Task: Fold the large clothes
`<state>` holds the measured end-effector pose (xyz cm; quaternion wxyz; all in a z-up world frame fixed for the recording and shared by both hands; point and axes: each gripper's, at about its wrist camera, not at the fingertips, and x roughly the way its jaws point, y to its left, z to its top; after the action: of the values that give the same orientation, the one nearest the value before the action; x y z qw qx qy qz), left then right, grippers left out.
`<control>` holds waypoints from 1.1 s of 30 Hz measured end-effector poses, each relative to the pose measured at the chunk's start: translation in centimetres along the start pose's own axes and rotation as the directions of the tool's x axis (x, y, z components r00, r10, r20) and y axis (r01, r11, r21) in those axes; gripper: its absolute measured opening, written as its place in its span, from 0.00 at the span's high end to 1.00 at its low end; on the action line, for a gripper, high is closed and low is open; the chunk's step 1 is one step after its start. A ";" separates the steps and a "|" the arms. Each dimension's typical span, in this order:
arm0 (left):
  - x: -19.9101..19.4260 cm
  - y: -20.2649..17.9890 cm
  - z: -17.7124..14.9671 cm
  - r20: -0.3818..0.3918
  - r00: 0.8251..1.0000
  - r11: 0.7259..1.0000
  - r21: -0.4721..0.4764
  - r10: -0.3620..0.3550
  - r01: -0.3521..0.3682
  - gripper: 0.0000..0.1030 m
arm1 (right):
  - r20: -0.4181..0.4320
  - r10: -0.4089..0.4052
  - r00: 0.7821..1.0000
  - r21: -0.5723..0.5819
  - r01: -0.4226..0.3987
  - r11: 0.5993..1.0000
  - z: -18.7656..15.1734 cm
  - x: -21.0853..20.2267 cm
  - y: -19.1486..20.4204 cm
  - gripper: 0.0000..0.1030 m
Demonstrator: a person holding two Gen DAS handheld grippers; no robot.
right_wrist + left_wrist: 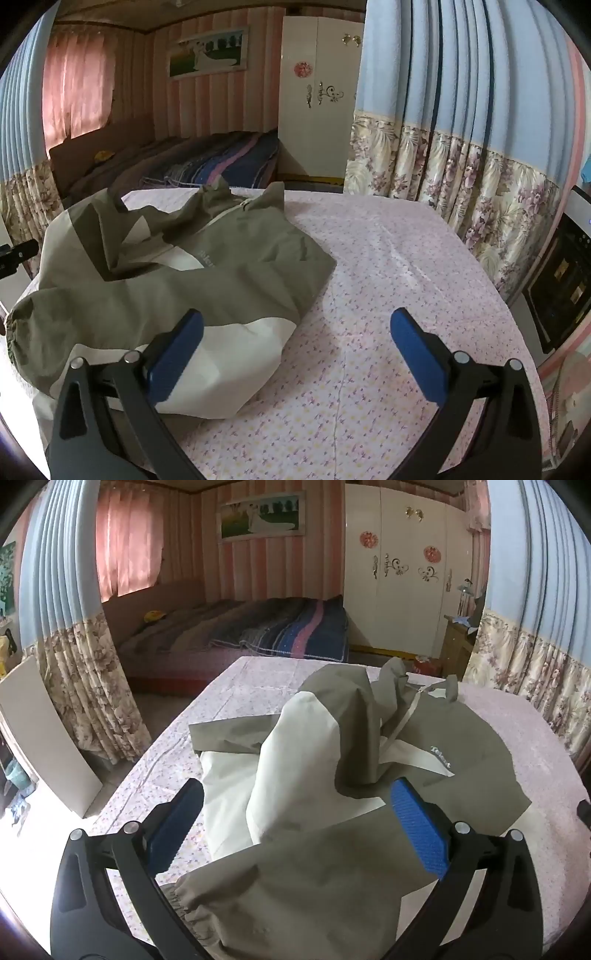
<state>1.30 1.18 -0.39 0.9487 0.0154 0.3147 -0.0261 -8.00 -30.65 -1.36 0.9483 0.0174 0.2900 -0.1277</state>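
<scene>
An olive and cream jacket (332, 849) lies partly folded on a table with a pink flowered cloth (236, 686). One sleeve with a gathered cuff (188, 901) lies across the body, just below my left gripper (295, 801), which is open above the jacket and holds nothing. In the right wrist view the jacket (207, 280) lies at the left. My right gripper (295, 325) is open and empty, its left finger (177, 350) over the jacket's cream hem, its right finger over bare cloth (399, 266).
Blue and floral curtains (461, 147) hang to the right of the table and more (66, 627) to the left. A bed (258, 631) and a white wardrobe (399, 572) stand beyond. A white board (48, 734) leans at the left. A dark appliance (561, 280) stands at the right.
</scene>
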 end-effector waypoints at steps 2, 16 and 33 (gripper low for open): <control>0.1 -0.2 -0.1 -0.002 1.000 1.000 0.014 -0.016 0.016 0.03 | 0.004 -0.004 1.000 -0.001 0.004 1.000 0.1 0.0 -0.2 0.02; -0.2 -0.9 -0.5 0.012 1.000 0.997 0.077 0.008 -0.009 0.03 | 0.002 0.003 1.000 0.011 -0.003 1.000 0.0 0.1 -0.4 0.02; 0.4 -1.0 -0.5 0.038 0.999 0.997 0.083 0.000 -0.003 0.03 | -0.008 0.011 1.000 -0.049 -0.012 0.999 -0.1 1.6 1.0 0.02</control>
<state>1.25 0.23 -1.02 0.9530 0.0546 0.2953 -0.0387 -6.50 -30.03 -2.36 0.9480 -0.0038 0.2966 -0.1150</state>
